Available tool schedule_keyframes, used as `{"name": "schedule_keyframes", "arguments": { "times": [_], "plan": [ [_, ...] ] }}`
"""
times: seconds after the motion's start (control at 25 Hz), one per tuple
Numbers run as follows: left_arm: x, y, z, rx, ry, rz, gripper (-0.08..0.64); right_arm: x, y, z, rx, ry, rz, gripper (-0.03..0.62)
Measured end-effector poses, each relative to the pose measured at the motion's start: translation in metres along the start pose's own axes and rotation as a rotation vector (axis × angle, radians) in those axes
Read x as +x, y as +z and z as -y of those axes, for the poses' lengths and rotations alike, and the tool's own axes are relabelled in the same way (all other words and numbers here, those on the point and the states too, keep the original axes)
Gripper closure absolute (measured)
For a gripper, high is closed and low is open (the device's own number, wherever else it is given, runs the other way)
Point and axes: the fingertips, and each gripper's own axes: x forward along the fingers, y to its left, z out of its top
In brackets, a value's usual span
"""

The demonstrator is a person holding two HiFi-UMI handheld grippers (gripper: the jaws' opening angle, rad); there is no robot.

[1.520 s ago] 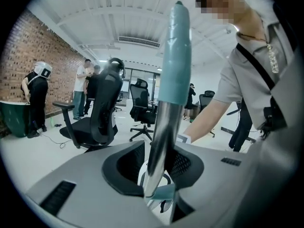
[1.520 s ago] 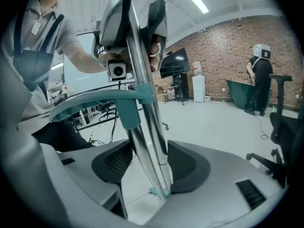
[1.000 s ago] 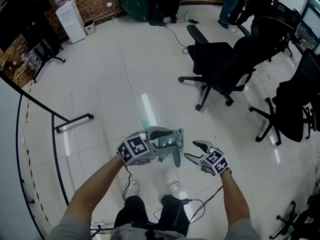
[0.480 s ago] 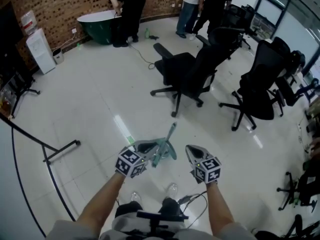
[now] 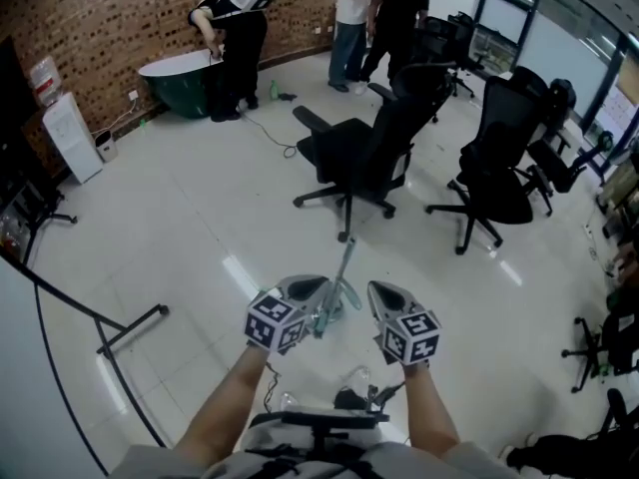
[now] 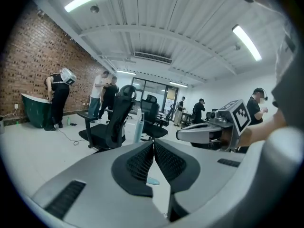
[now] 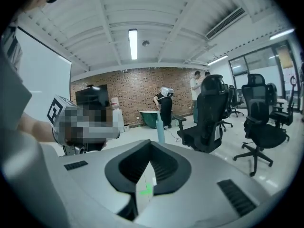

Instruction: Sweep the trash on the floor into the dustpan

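Observation:
A teal long-handled dustpan [image 5: 336, 285] stands on the floor between my two raised grippers, its handle pointing up and away. My left gripper [image 5: 321, 284] is just left of it. Its jaws have just been closing; they are shut with nothing between them [image 6: 153, 144]. My right gripper [image 5: 375, 290] hangs just right of the handle, also shut and empty [image 7: 150, 144]. Both gripper views show the teal handle [image 6: 137, 127] [image 7: 160, 132] beyond the jaws, apart from them. A small green mark [image 7: 146, 190] shows on the floor below the right jaws. I see no trash.
Black office chairs [image 5: 364, 153] [image 5: 494, 183] stand ahead and to the right. Several people stand at the back near a green tub [image 5: 180, 83]. A black rack's foot [image 5: 135, 325] is on the left floor, a cable [image 5: 270, 128] ahead, a white dispenser [image 5: 70, 136] by the brick wall.
Both grippers have risen and gone from open to shut, empty. The right one has rolled upright. The head view has tilted up, so more of the room shows.

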Motion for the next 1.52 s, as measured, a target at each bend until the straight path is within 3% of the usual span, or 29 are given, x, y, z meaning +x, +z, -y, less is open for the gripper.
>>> {"name": "schedule_keyframes", "arguments": {
  "times": [0.2, 0.48, 1.52],
  "plan": [
    [-0.007, 0.019, 0.006, 0.037, 0.001, 0.018, 0.549, -0.002, 0.026, -0.020, 0.003, 0.027, 0.046, 0.586],
    [-0.007, 0.013, 0.009, 0.034, 0.008, -0.005, 0.549, -0.003, 0.041, -0.023, -0.006, 0.000, 0.077, 0.586],
    [-0.005, 0.017, 0.011, 0.027, -0.006, -0.001, 0.549, -0.005, 0.049, -0.031, -0.039, 0.040, 0.095, 0.586]
  ]
}}
